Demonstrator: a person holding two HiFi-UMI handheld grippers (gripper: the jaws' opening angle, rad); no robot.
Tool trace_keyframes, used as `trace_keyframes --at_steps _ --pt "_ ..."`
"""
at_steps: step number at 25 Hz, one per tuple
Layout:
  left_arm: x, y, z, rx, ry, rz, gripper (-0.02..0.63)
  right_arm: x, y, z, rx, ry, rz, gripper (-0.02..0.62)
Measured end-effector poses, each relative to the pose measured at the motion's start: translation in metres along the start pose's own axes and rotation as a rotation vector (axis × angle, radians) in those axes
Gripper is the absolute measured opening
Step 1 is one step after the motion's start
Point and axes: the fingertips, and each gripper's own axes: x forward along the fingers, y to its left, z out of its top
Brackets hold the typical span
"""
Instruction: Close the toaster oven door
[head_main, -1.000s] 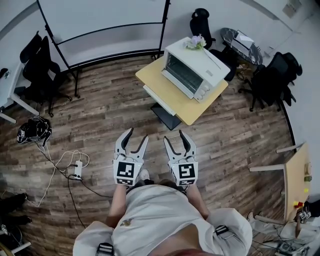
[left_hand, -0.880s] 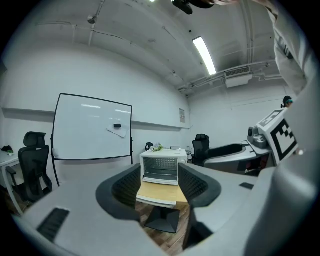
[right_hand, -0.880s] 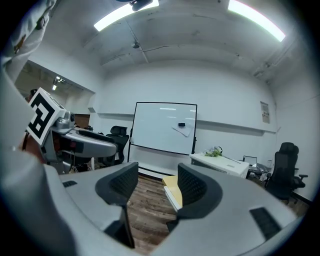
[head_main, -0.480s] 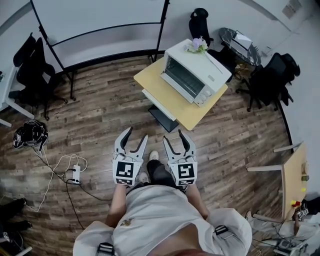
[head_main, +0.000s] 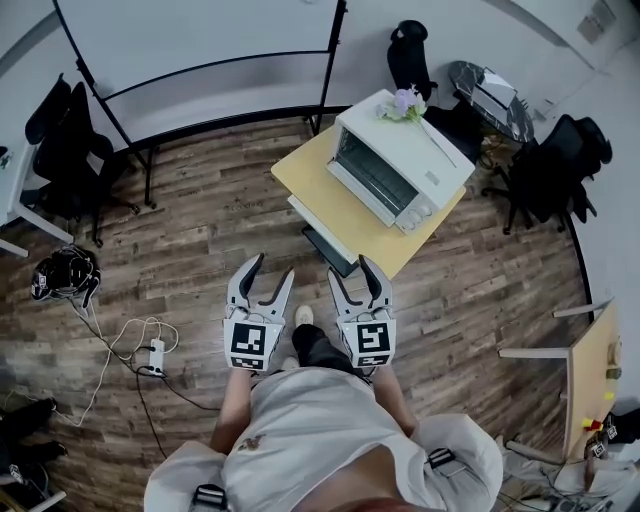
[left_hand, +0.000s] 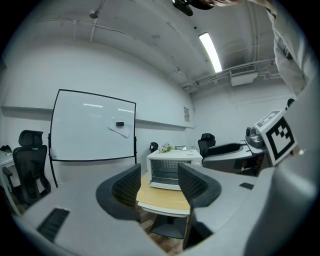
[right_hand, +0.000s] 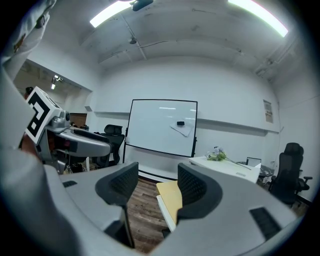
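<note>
A white toaster oven stands on a small yellow table, with a bunch of flowers on top. Its windowed front faces me, and in the left gripper view the toaster oven shows its rack behind the front. I cannot tell from here whether the door hangs down. My left gripper and right gripper are held side by side close to my body, both open and empty, a short way before the table's near corner. The right gripper view catches only the table edge.
A whiteboard on a stand is behind the table to the left. Black office chairs stand at the left and at the right. A power strip with cables and a dark helmet lie on the wooden floor.
The table and oven have come slightly nearer to both grippers as the person steps forward. Both grippers keep the same open pose.
</note>
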Motion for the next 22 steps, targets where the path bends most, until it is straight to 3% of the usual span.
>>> trace_keyframes --at_steps 22 --pt "0.154 0.045 0.040 0.025 -0.002 0.011 0.229 0.127 -0.101 0.023 0.009 -0.018 0.024 0.244"
